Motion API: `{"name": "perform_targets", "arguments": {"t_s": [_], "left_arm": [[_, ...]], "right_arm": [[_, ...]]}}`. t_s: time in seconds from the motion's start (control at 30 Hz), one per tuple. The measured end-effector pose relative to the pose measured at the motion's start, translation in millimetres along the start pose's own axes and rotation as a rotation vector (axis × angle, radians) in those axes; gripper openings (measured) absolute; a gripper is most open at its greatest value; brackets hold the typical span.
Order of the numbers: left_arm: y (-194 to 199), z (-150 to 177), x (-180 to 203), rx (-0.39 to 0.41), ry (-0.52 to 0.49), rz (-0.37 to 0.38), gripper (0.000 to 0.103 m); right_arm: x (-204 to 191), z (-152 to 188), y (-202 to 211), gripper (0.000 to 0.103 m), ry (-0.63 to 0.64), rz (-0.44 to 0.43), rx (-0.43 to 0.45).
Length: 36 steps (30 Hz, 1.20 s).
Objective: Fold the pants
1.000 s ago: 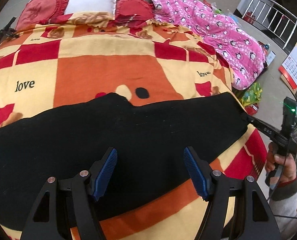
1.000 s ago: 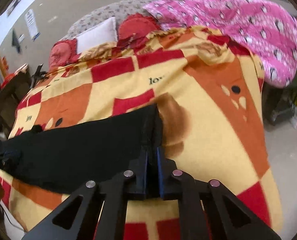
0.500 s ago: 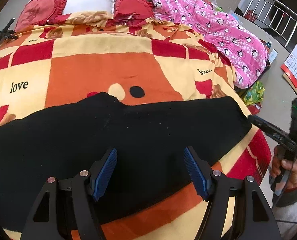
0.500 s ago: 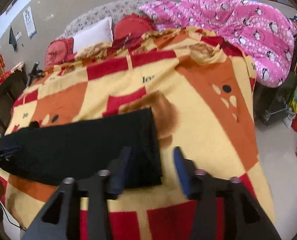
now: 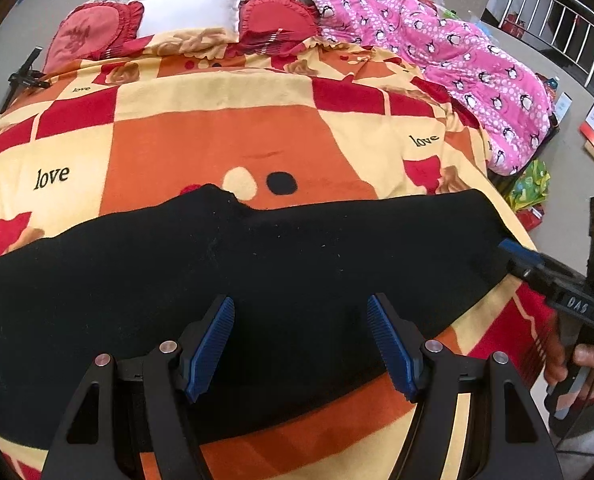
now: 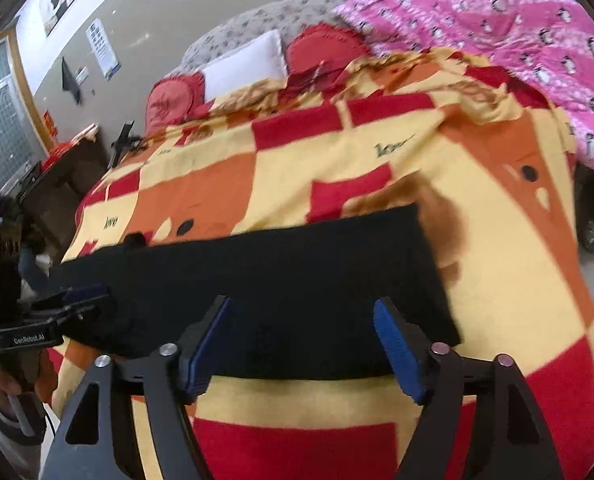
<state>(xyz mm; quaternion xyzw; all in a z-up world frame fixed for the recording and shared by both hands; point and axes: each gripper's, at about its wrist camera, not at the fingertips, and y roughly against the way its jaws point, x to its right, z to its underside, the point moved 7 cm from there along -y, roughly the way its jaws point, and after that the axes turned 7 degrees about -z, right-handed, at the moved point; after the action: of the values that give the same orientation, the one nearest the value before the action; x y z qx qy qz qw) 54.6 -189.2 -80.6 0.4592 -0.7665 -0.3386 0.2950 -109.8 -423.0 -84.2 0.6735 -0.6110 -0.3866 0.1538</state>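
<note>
Right now the black pants (image 5: 257, 280) lie flat across the near part of the bed, on the checked blanket (image 5: 217, 140), already doubled into one long band w/ a small bump on the far edge. Left gripper (image 5: 299, 340) hangs over the middle of the band, jaws spread wide, holding nothing. Right gripper (image 6: 301, 344) sits over the squared-off end of the band, jaws also spread, empty; in the left wrist view its blue tip lies at or right by that end corner, can't tell if touching.

Handling, as a guess: fabric looks soft, limp, matte, prob. knit or fleece-ish, light to medium wt. It'll drape and sag between two hold points, no stiffness to rely on. Not slippery, and the fuzzy blanket likely drags on it, so lift rather than slide. Best holds: the two corners of the squared end, or both layers pinched at the edge so the stack doesn't split. Ribbed blue pads (image 5: 209, 344) should bite fine.

Blanket is plush, orange/red/cream squares w/ "love" print. Beyond it: white pillow (image 5: 189, 8), frilly red cushions (image 5: 93, 32), puffy pink penguin quilt (image 5: 457, 60).
</note>
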Motion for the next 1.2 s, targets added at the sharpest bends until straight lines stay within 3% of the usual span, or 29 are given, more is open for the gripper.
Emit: {"name": "perform_targets", "arguments": {"t_s": [0.2,0.33,0.53,0.8,1.2], "left_arm": [[-2,-2,1,-0.009,-0.007,-0.015,0.07],[3,-9,9,0.001,-0.012,0.023,0.069],[2,-21,32,0.017,-0.042,0.077,0.07],[-30,-47,90,-0.032,-0.152,0.188,0.07],[-89,-93,174,-0.134,-0.315,0.33,0.07]], "right_arm": [[8,4,-8,0.079,0.026,0.017,-0.005],[13,-1,5,0.087,0.016,0.02,0.023],[29,1,26,0.087,-0.01,0.05,0.04],[73,14,51,0.087,-0.18,0.052,0.043],[52,19,28,0.087,-0.066,-0.008,0.032]]}}
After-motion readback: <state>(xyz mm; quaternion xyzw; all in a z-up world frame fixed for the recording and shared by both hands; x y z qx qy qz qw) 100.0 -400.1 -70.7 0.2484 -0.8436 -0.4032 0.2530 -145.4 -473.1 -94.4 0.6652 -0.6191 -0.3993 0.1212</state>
